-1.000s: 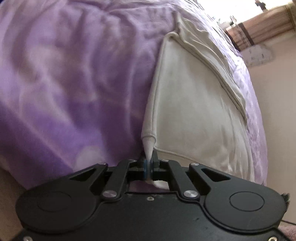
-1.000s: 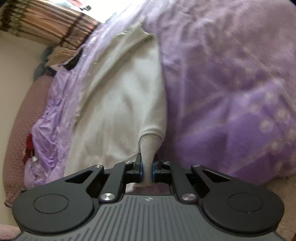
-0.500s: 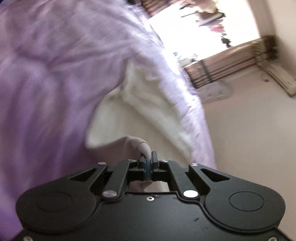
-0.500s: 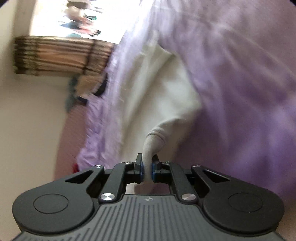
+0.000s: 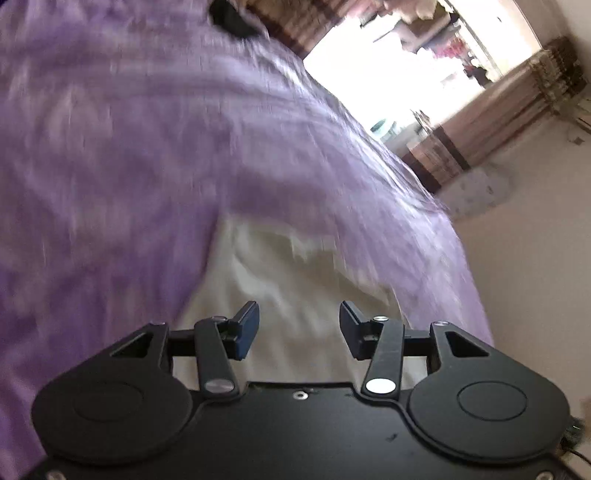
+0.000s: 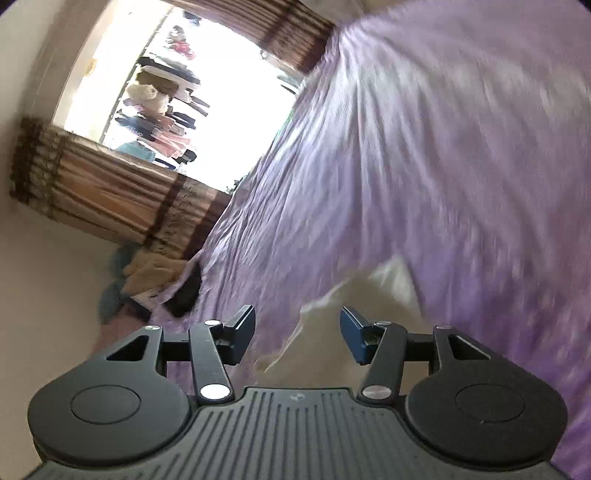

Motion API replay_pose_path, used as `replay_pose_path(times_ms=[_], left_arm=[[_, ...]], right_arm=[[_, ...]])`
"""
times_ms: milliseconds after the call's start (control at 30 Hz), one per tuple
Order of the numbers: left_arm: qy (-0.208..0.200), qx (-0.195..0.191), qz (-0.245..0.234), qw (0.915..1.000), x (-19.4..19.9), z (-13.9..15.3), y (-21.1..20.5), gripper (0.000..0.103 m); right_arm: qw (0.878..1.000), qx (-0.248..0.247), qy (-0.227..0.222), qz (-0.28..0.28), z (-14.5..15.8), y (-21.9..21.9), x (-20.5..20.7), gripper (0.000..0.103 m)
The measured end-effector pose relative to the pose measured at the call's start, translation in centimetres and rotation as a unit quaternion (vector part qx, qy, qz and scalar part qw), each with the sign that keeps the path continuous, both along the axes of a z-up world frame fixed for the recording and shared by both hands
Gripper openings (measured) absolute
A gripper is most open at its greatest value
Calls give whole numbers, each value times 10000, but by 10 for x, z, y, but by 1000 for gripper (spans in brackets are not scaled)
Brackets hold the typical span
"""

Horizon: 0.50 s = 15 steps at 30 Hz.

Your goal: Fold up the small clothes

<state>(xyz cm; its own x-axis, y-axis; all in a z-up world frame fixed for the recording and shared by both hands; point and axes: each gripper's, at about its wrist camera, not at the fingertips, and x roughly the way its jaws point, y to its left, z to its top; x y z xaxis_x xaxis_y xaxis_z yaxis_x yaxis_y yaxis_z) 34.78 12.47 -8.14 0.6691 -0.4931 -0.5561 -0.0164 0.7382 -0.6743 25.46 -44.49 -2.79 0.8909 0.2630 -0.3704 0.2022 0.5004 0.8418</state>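
Note:
A cream-white garment (image 5: 291, 295) lies on the purple bedspread (image 5: 110, 166), blurred by motion. My left gripper (image 5: 299, 326) is open and empty, right above the garment. In the right wrist view the same garment (image 6: 354, 325) shows just beyond and between the fingers of my right gripper (image 6: 297, 330), which is open and empty over the purple bedspread (image 6: 443, 166). Much of the garment is hidden behind both gripper bodies.
A bright window with brown curtains (image 6: 110, 192) stands past the bed's far end. A pile of clothes and a dark item (image 6: 184, 291) sit at the bed's edge in the right wrist view. A dark object (image 5: 232, 18) lies on the bed at top.
Both grippers were shut on corners of the white garment and carried them forward. Now both have opened and let go, and the garment lies folded over.

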Motion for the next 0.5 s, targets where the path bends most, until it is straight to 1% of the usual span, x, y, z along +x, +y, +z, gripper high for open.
replay_pose_path(times_ms=[33,67,133,200,233,333,367,400,500], left_arm=[[186,-66,-120,9997,-14,-19,2,49],[384,-92,-138,9991,-26,-36,4,48],[822,-202,-158,9963,-48,-73,8,48],[1263,-343,-19,9914,-62,-104,13,46],[1380,-556,128,9888,-66,-118,16,46],[1337,-1098,506,9836,-61,-129,21,47],[1314,-1173,569,9827,-54,-130,21,47],[1310,-1186,644,9822,-47,-129,22,48],[1365,-1156,869,9800,-25,-130,14,48]], right_arm=[[9996,216,-27,182,-14,4,-8,63],[9986,352,-11,385,-29,7,-18,63],[9966,323,236,719,-60,15,-44,63],[9947,241,563,832,-90,24,-68,63],[9931,261,730,879,-102,26,-75,63],[9888,500,1146,821,-138,33,-95,62],[9890,556,1158,733,-144,35,-98,56],[9899,610,1132,602,-148,35,-99,56],[9908,973,928,161,-158,33,-96,57]])
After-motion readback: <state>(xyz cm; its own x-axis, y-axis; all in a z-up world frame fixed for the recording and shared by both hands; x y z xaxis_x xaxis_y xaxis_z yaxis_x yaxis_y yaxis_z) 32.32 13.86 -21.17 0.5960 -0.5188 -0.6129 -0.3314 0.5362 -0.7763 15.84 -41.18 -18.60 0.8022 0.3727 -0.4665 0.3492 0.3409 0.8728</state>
